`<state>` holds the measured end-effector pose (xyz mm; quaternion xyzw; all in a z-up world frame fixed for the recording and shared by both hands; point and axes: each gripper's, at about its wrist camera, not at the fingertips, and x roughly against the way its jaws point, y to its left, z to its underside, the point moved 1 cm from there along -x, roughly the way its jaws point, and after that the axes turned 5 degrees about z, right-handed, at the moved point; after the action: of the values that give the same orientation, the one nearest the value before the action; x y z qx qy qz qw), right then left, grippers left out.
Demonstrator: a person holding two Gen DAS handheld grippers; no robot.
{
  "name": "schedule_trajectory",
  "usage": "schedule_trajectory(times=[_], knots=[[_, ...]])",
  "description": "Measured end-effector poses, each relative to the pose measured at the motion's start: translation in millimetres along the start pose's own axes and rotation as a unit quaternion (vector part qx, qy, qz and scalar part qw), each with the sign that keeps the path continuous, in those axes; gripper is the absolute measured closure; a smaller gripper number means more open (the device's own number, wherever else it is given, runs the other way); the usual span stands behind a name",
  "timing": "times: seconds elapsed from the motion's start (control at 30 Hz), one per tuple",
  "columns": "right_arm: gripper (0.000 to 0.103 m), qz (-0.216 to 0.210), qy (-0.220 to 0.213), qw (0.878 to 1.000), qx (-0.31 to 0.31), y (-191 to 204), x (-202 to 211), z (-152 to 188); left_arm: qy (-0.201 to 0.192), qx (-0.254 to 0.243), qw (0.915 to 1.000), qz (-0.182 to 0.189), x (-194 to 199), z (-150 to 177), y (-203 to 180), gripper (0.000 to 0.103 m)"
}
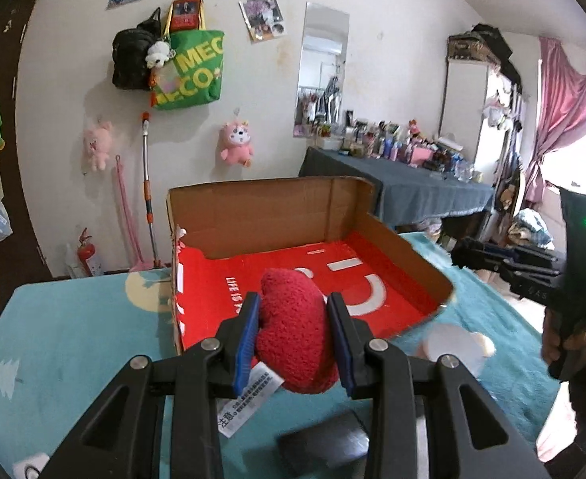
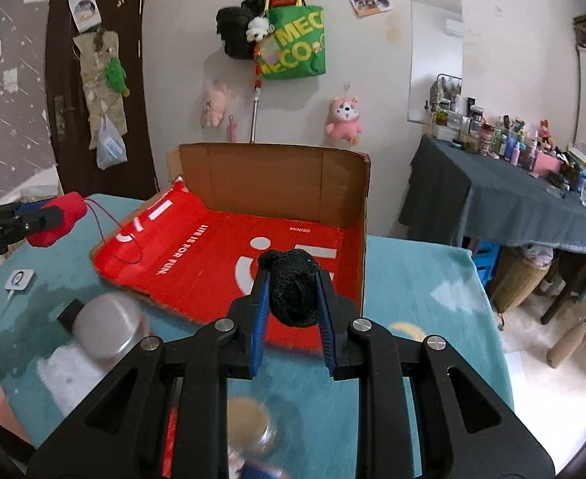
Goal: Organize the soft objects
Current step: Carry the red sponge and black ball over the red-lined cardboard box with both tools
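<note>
A cardboard box with a red printed lining is seen standing on a desk covered by a teal cloth, and everything else is placed here relative to that box. The left tongs are clenched on a red plush toy, which is held in the air just in front of the box's near edge; a white label is seen hanging below the toy. In the right wrist view the same toy is seen at the left of the box, raised above the desk, with a thin red string trailing from it over the box's left rim. The right tongs are clenched on a black knitted ball, which is held above the near right part of the box's lining. A blurred grey round object is seen on the desk before the box's near left corner, and a small white device lies further left of it. Beyond the box, a green tote bag and a pink plush toy are hung on the wall.
</note>
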<state>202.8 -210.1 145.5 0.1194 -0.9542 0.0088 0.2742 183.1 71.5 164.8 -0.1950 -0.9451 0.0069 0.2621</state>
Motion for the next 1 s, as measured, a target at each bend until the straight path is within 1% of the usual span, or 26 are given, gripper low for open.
schedule_trajectory(times=[0.2,0.3,0.37,0.4,0.5,0.6,0.7,0.8,0.87,1.0], knots=[[0.082,-0.009,0.044,0.998,0.035,5.5,-51.8,-26.6,0.053,0.006,0.9986,0.008,-49.6,-15.2,18.9,0.067],[0.082,-0.02,0.084,0.995,0.039,5.9,-87.0,-34.6,0.08,0.009,0.9967,0.009,-75.5,-20.3,26.2,0.067],[0.082,-0.015,0.117,0.992,0.044,5.8,-114.8,-37.2,0.1,0.011,0.9948,0.011,-93.9,-21.1,30.5,0.067],[0.082,-0.013,0.125,0.991,0.045,5.3,-122.6,-37.5,0.112,0.014,0.9935,0.013,-104.1,-21.6,33.3,0.067],[0.082,0.002,0.164,0.985,0.055,6.8,-156.9,-37.7,0.148,0.026,0.9885,0.014,-133.0,-20.6,40.3,0.067],[0.082,0.01,0.209,0.976,0.056,9.5,-188.5,-35.0,0.18,0.028,0.9832,-0.004,-158.1,-17.7,46.4,0.067],[0.082,0.018,0.246,0.968,0.052,9.6,-211.9,-29.3,0.202,0.031,0.9788,-0.018,-176.4,-13.4,53.7,0.067],[0.082,0.027,0.278,0.958,0.059,13.0,-227.5,-23.6,0.22,0.044,0.9742,-0.025,-187.7,-9.1,61.7,0.067],[0.082,0.037,0.281,0.957,0.064,14.4,-231.7,-22.5,0.23,0.05,0.9716,-0.026,-192.7,-6.8,65.0,0.066],[0.082,0.042,0.278,0.957,0.067,15.2,-233.4,-22.9,0.241,0.055,0.9684,-0.032,-197.5,-2.7,68.3,0.065]])
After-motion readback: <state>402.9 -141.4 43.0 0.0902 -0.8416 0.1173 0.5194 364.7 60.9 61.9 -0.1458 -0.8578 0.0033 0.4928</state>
